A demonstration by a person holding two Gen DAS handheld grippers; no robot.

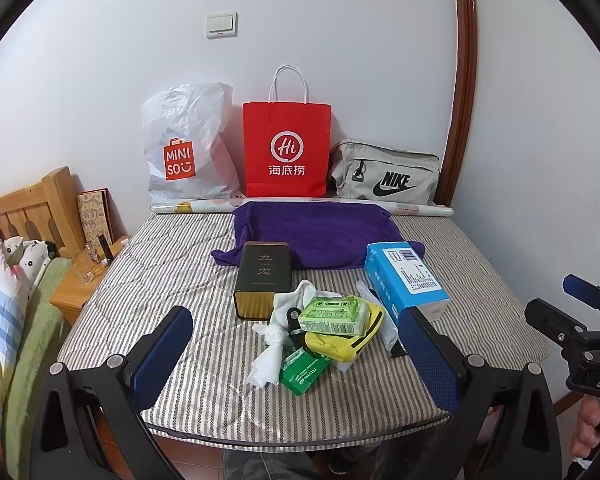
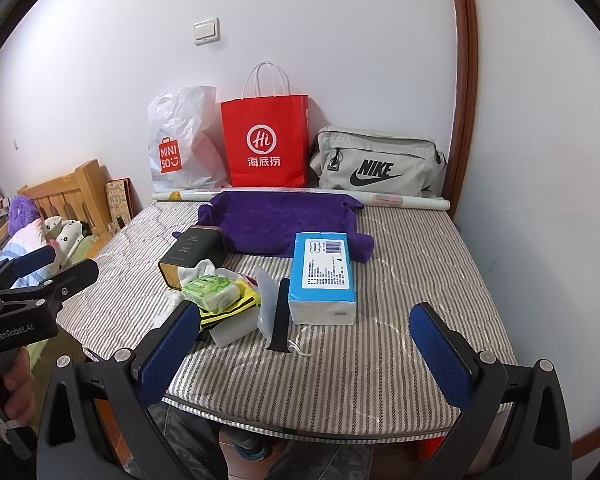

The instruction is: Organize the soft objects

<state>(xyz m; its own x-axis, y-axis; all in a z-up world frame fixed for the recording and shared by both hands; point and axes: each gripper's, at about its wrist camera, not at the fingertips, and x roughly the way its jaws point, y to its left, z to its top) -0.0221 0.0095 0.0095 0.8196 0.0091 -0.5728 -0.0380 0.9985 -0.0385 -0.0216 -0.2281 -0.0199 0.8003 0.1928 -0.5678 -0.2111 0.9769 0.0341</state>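
Both grippers hover spread and empty at the near edge of the striped mattress (image 1: 172, 248).

Left gripper (image 1: 296, 354) frames the central pile: white cloth (image 1: 278, 344), green tissue pack (image 1: 334, 314) atop a yellow pouch (image 1: 352, 340). These likely are light and compressible; pinch each at mid-body, the cloth at a bunched fold. Right gripper (image 2: 308, 354) faces the blue tissue pack (image 2: 324, 276), soft with slippery film. Behind lie the rigid dark tin (image 1: 265, 276) and purple towel (image 1: 320, 236).
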